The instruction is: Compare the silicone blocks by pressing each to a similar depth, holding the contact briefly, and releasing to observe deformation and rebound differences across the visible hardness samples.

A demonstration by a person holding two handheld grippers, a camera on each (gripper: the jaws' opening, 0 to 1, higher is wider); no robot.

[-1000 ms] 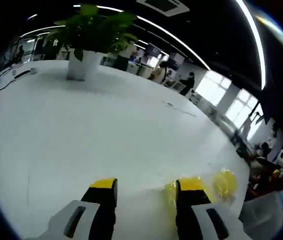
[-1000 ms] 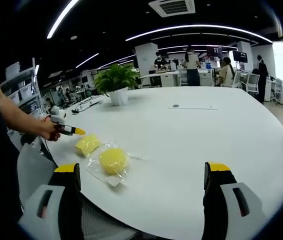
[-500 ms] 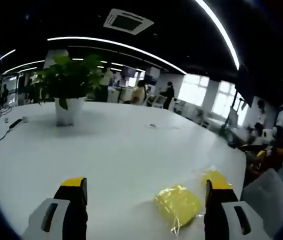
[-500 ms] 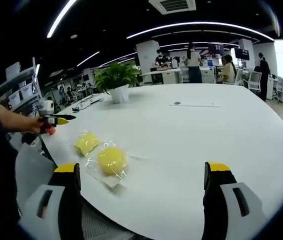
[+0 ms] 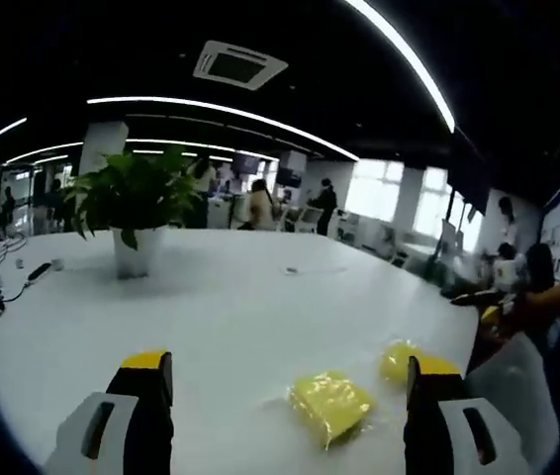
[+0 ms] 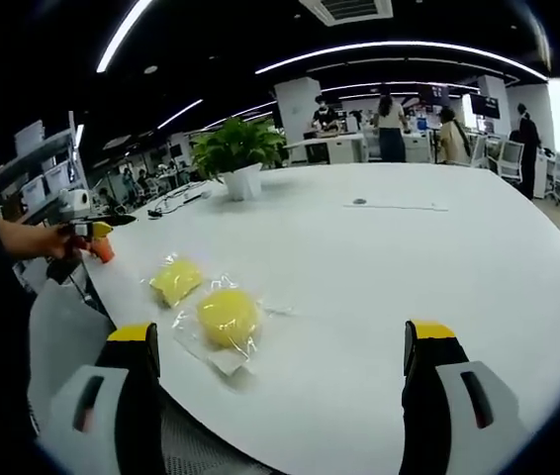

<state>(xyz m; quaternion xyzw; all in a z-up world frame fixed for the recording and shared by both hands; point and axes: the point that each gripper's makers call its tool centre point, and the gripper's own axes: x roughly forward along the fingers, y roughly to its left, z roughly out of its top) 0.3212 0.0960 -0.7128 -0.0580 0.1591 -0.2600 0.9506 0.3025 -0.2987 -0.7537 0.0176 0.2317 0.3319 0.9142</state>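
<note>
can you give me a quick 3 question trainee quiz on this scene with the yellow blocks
1. True or false: the right gripper is pressing the round yellow block.
2. Which object stands farthest back on the white table? A) potted plant B) square yellow block C) a red mug
3. Fill in: both yellow blocks lie inside clear plastic ____.

Key
1. False: it hovers open, short of the block, touching nothing.
2. A.
3. Bags. In the left gripper view the left gripper is open too, with the square block lying ahead between its jaws.

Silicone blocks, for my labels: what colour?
Yellow silicone blocks, clearest in the right gripper view.
</note>
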